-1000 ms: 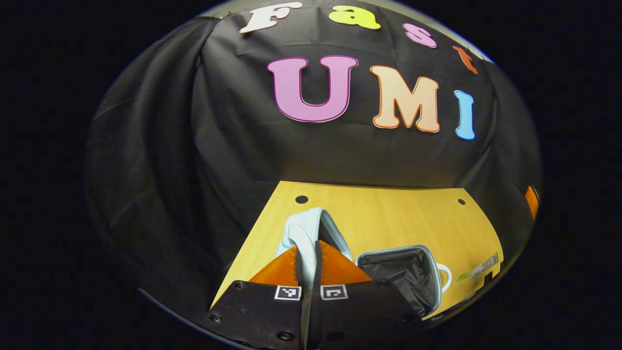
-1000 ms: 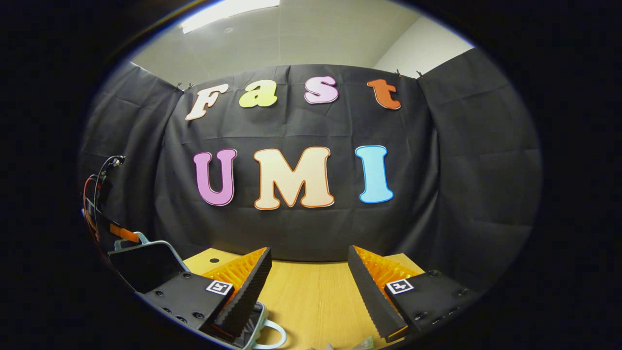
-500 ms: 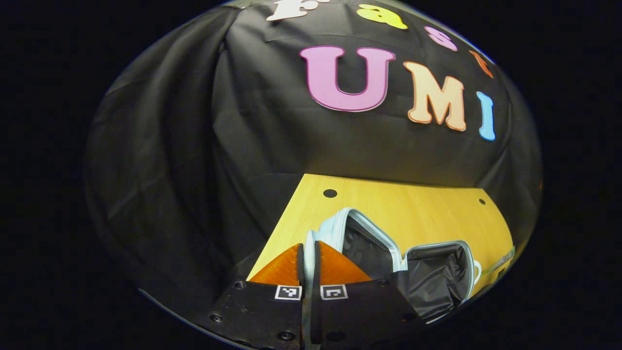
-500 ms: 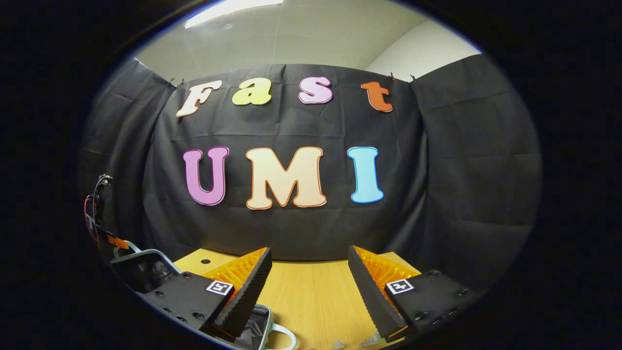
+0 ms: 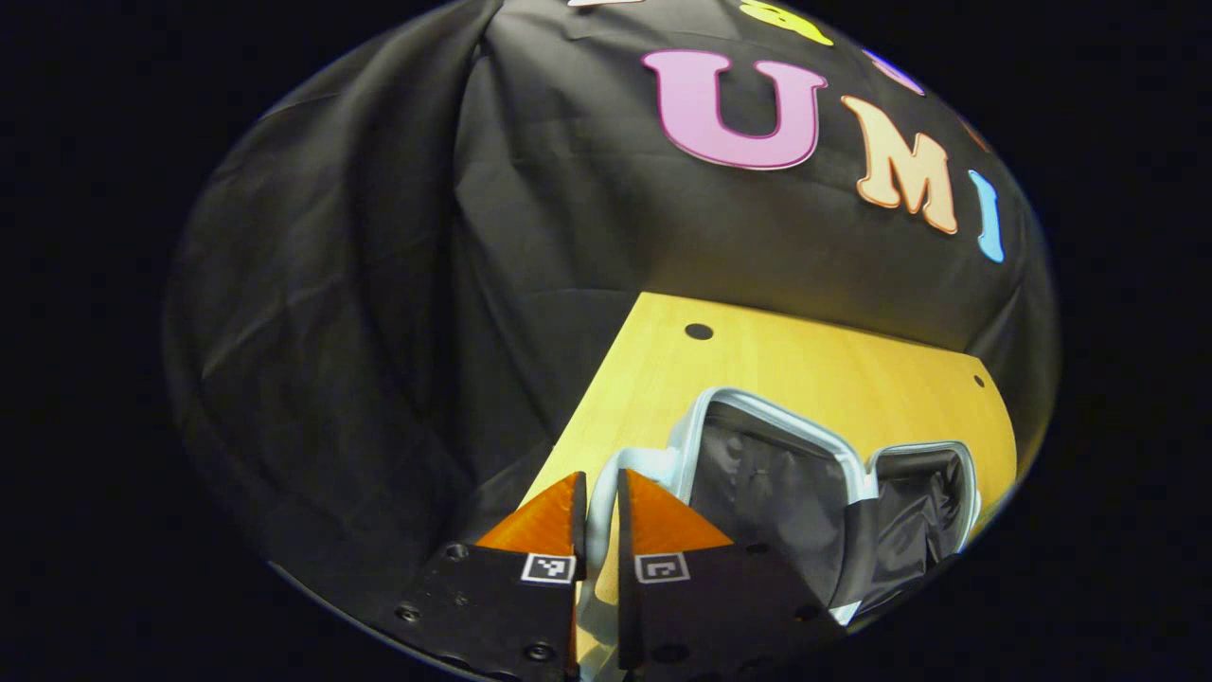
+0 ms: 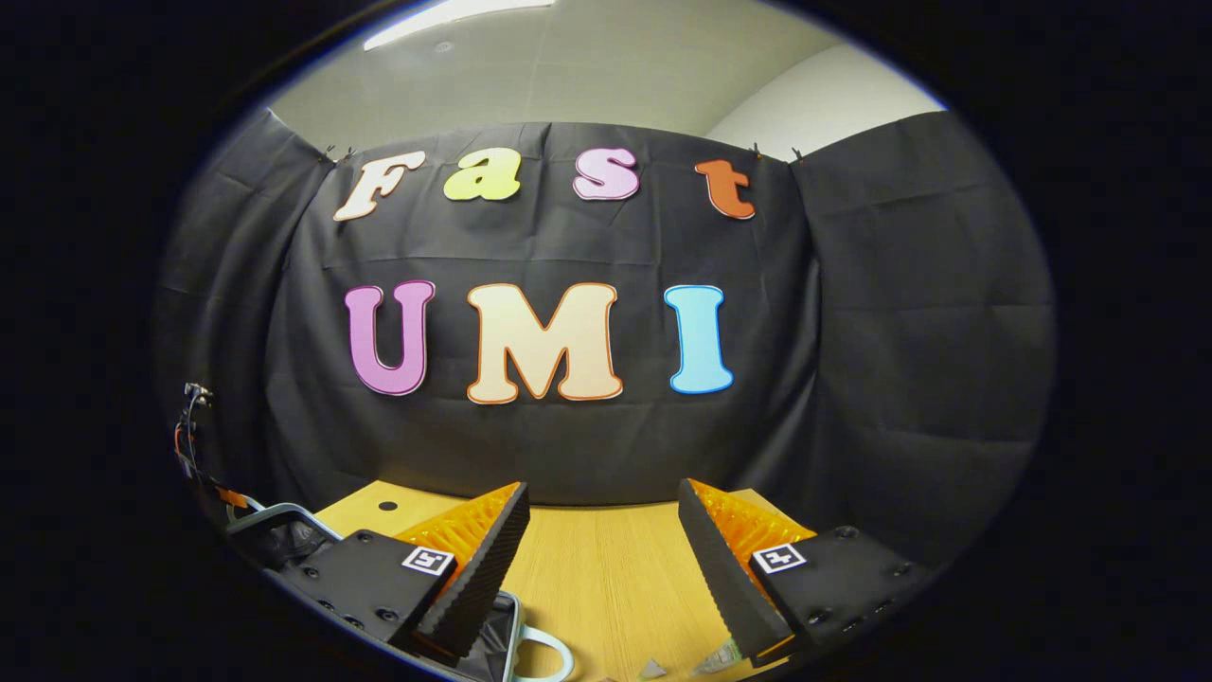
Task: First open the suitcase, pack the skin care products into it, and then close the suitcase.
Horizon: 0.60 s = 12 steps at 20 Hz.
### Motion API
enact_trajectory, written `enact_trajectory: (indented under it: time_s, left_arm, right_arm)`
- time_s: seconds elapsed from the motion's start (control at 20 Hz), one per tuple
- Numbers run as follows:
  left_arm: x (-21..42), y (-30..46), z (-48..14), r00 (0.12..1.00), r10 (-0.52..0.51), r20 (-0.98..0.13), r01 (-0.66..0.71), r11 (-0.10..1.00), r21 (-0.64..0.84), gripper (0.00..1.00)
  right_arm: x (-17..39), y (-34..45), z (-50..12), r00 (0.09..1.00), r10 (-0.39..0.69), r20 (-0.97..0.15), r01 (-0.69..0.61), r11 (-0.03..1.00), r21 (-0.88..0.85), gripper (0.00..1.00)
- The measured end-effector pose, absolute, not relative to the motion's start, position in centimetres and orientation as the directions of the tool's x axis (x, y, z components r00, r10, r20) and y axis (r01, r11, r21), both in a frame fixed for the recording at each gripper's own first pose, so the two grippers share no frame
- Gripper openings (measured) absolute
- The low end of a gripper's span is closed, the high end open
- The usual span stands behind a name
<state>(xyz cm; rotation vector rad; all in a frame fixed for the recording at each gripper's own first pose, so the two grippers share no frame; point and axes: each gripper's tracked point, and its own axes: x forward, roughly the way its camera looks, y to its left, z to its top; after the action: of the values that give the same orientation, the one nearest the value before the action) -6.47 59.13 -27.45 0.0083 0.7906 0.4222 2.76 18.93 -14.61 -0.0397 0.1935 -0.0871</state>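
In the left gripper view the pale blue suitcase lies wide open on the wooden table, its lid half and base half both showing dark lining. My left gripper is shut on the pale rim of the lid, which fills the narrow gap between the fingers. In the right gripper view my right gripper hangs open over the table with nothing between its fingers. There the suitcase rim shows at lower left and its handle near the bottom. Small skin care packets peek in at the bottom edge.
The wooden table has a dark hole near its far edge. Black cloth walls close in behind and on both sides. In the right gripper view the other gripper's cables show at far left.
The lid has swung outward and down from nearly upright to wide open, with my left gripper holding its rim and following it. The right gripper has barely moved.
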Motion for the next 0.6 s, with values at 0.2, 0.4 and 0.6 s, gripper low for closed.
enact_trajectory:
  time_s: [0.2,0.4,0.6]
  left_arm:
    - [-5.4,58.5,-23.9,0.712,0.391,-0.583,-0.403,0.908,0.117,0.49]
    - [-3.7,55.8,-17.8,0.801,0.443,-0.403,-0.442,0.891,0.102,0.98]
    - [-2.9,50.5,-11.0,0.859,0.474,-0.193,-0.461,0.880,0.112,0.95]
  right_arm:
    - [2.6,18.6,-14.4,0.979,-0.087,-0.186,0.079,0.996,-0.047,1.00]
    - [2.4,17.8,-13.9,0.984,-0.069,-0.166,0.066,0.998,-0.023,0.98]
    - [2.1,15.9,-11.8,0.998,-0.052,-0.041,0.049,0.997,-0.058,0.98]
